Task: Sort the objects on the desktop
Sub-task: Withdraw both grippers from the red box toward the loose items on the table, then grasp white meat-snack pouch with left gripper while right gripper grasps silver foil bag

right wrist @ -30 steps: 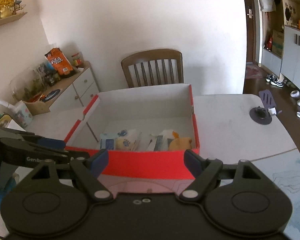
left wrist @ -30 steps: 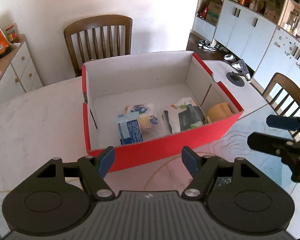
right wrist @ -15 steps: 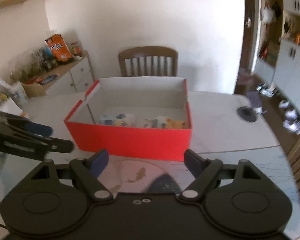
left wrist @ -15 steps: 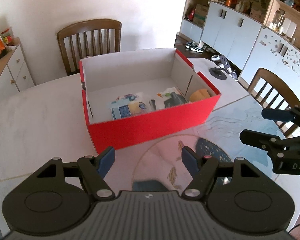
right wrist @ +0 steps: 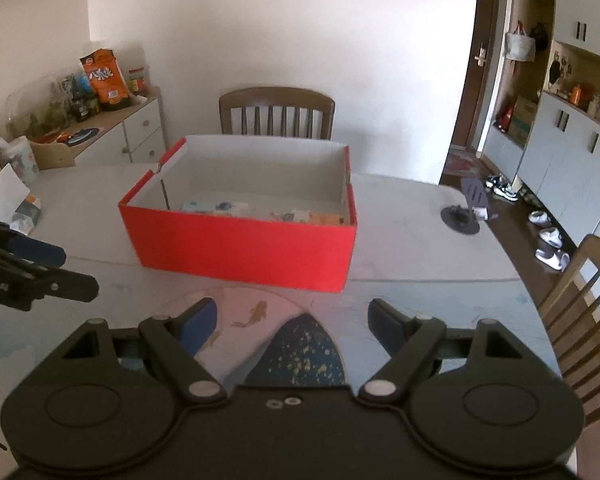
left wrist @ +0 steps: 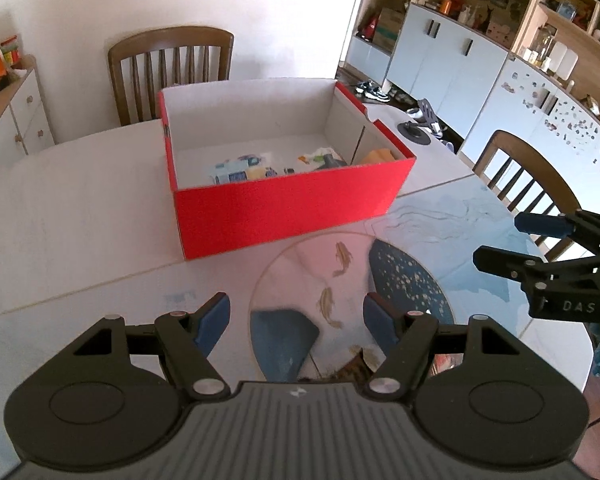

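Both jaws stand spread and empty: my left hand-held gripper [left wrist: 296, 318] and my right hand-held gripper [right wrist: 292, 322] hover over the worktop [left wrist: 80, 208], well short of the red box [left wrist: 288, 204] at twelve o'clock. Packets [left wrist: 240, 170] lie inside it against the near wall. No loose item shows nearby, so I judge the sorting about done. If more remains, I'd scan the worktop edges first and approach low, clear of the box rim.

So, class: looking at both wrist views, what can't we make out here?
- Items in the red box: right wrist view, near wall hides all but their tops.
- Packet labels: left wrist view, too small to read.
- Table nearest us: both views, gripper bodies cover it.
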`<state>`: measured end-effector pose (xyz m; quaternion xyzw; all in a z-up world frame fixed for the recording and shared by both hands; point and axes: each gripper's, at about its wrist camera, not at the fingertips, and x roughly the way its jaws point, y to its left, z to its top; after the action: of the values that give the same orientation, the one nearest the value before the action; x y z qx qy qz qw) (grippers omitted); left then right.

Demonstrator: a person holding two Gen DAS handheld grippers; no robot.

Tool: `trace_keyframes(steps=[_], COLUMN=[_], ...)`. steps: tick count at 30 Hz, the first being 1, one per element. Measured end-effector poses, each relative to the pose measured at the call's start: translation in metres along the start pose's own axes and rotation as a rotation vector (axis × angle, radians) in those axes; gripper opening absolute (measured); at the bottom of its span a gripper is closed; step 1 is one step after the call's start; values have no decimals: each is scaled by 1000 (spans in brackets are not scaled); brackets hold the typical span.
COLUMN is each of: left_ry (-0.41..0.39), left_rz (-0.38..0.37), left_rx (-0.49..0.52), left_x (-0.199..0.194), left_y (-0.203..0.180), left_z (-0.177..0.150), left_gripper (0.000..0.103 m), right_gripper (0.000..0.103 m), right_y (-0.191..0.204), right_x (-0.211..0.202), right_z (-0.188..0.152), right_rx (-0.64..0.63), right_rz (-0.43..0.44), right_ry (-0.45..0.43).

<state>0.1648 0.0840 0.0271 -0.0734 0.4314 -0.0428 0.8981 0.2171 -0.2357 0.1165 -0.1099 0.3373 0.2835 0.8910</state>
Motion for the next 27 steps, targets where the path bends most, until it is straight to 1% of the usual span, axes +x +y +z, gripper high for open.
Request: trace_keyframes(steps=[3,5,9,12,15,16,17,18,21,22,27], left_ry=[8,13,27,36,48,49,49,48,50,51,80], left_rz=[-7,-9,-25,-49,-61,-68,-69,-71,-89,-95,-131], left_rx=[-2,-5,-10,11,32,40,48,59,92,99,100], left_x=[-2,-3,-5,-6,-9,-9,-10,-11,-15,-16,-14], left_y=[0,1,3,0,-1,-1,-2,-3,-7,-9,-16], left_z=[-7,-11,-22,-33,-46,-50,-55,-59,-71,-75,-95], left_gripper=[73,73,73,73,73,75,81,84,87,88,94], right_gripper=[83,83,83,83,83,83,83,84,84,84,84], right_y=[3,0,-1,2,4,5,6,7,8,9,11], right_x=[-1,-3,-4,-5,-4,-5,-6,-6,-12,-13,-18], right_z=[-7,-11,-19,-26,-34,-37,-39,-41,-46,-48,-55], right_rx=[-1,37,45,42,43,36,34,38,29,25,53], right_rz=[-18,5,31,18,25,24,24,24,24,19,58], right_ry=[4,-1,10,23,44,45,43,43,8,6,4])
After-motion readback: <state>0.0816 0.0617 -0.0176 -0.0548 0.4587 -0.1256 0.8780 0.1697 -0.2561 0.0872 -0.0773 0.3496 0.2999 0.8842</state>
